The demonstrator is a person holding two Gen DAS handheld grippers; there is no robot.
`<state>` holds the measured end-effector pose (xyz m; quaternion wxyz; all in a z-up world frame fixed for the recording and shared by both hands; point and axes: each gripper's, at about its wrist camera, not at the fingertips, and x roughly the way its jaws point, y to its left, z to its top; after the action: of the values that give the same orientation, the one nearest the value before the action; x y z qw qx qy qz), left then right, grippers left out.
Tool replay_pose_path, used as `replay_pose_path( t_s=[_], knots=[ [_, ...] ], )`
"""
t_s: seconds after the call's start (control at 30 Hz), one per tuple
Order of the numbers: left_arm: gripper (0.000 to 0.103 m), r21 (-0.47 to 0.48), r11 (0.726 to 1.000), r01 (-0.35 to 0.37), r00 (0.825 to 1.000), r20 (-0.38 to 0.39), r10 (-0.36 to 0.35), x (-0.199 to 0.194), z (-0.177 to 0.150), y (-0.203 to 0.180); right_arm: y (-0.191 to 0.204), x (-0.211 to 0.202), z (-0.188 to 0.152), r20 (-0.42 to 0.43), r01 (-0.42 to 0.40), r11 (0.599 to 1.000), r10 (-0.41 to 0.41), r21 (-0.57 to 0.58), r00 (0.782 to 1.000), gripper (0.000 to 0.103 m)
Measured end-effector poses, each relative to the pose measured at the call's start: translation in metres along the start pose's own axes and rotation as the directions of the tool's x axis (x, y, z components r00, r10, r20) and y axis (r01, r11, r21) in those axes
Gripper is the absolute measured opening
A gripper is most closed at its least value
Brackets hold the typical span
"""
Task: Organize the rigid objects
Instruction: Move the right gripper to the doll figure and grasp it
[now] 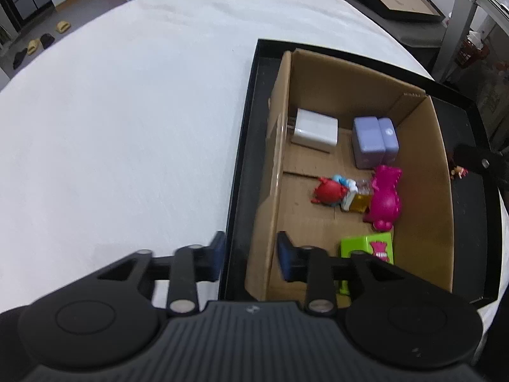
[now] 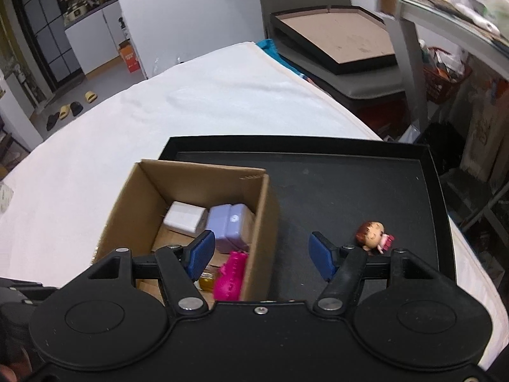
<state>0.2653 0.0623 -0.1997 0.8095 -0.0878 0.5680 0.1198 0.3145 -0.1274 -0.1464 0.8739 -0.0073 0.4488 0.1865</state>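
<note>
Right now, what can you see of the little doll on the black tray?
The doll is a small figurine, plastic by its look, with a large round head, brown hair, a painted face and a pink body. It lies on its side on the black tray, outside the cardboard box, touching only the tray floor. The right gripper stands open to its left, not touching it. The left wrist view shows only a sliver of it past the box wall.

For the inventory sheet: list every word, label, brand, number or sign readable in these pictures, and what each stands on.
No text can be read as words.
Green box: pink printed figure and marks, too blurred to read.
Purple case: small round pale emblem, no legible letters.
Orange carton on the floor: pale print, too small to read.
Left tool housing: tiny pale logo, illegible.
</note>
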Motion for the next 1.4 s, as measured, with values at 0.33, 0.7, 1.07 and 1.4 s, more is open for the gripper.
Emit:
replay_pose_path(
  t_s=[0.33, 0.7, 1.07, 1.4],
  knots=[
    [0.062, 0.053, 0.996, -0.065, 0.998, 0.02, 0.064, 0.001, 0.007, -0.017, -0.056, 0.012, -0.018, 0.028, -0.022, 0.991, 0.019, 0.132, 0.999, 0.078],
    [0.066, 0.134, 0.98, -0.144, 0.989, 0.052, 0.138, 0.009, 0.015, -0.036, -0.095, 0.039, -0.037, 0.07, 0.086, 0.979, -0.1, 0.184, 0.993, 0.086],
    [0.066, 0.151, 0.971, -0.184, 0.983, 0.048, 0.179, 0.021, 0.022, -0.036, -0.112, 0.069, -0.026, 0.066, 0.148, 0.962, -0.167, 0.227, 0.984, 0.095],
    [0.066, 0.148, 0.97, -0.193, 0.981, 0.047, 0.188, 0.018, 0.022, -0.033, -0.105, 0.082, -0.029, 0.053, 0.177, 0.968, -0.189, 0.178, 0.981, 0.044]
  ],
)
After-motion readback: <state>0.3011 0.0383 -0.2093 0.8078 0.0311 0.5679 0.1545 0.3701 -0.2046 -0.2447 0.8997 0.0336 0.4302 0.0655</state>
